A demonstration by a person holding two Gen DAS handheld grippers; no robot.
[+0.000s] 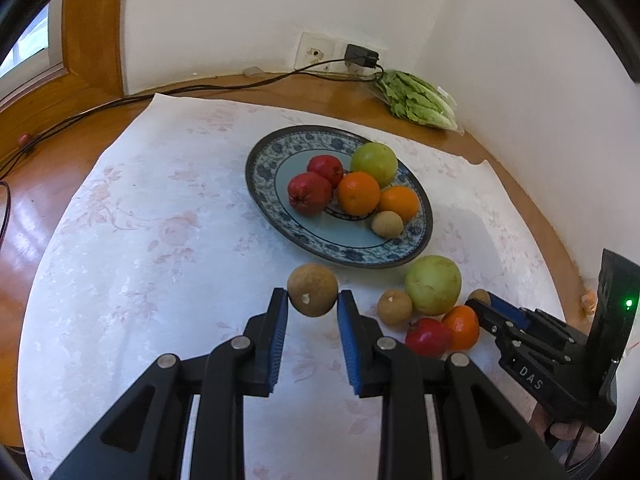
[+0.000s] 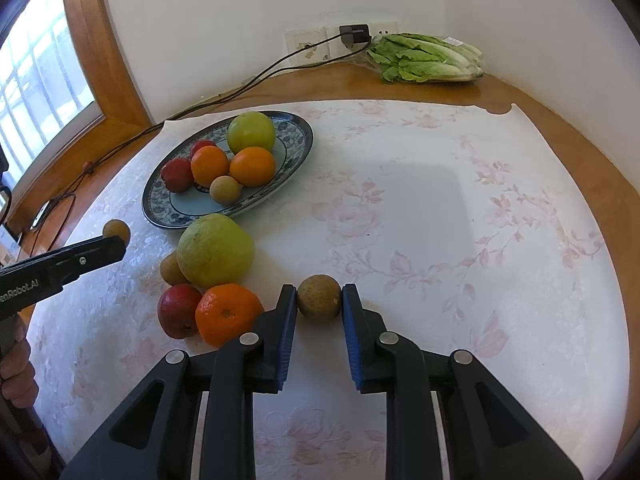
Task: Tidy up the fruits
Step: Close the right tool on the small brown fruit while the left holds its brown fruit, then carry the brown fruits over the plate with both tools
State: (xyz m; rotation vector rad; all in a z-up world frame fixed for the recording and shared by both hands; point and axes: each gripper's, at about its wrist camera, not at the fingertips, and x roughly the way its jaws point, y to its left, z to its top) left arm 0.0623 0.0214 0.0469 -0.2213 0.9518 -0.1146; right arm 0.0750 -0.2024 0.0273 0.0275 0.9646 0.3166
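My left gripper [image 1: 312, 295] is shut on a small brown round fruit [image 1: 313, 300], just short of the blue patterned plate [image 1: 344, 254]. That plate holds two red fruits, two oranges [image 1: 358, 193], a green fruit [image 1: 374, 163] and a brown one [image 1: 387, 223]. My right gripper [image 2: 319, 294] is shut on another brown fruit [image 2: 319, 300] that rests on the cloth. To its left lies a loose cluster: a large green fruit [image 2: 215, 251], an orange [image 2: 228, 314], a red fruit [image 2: 179, 311] and a brown fruit [image 2: 173, 269].
A pale floral cloth [image 2: 440, 220] covers the round wooden table. A bag of lettuce [image 2: 426, 58] lies at the back by the wall, near a charger and a cable [image 2: 256, 78]. A window with a wooden frame is at the left. A hand [image 2: 16, 372] holds the left gripper's grip.
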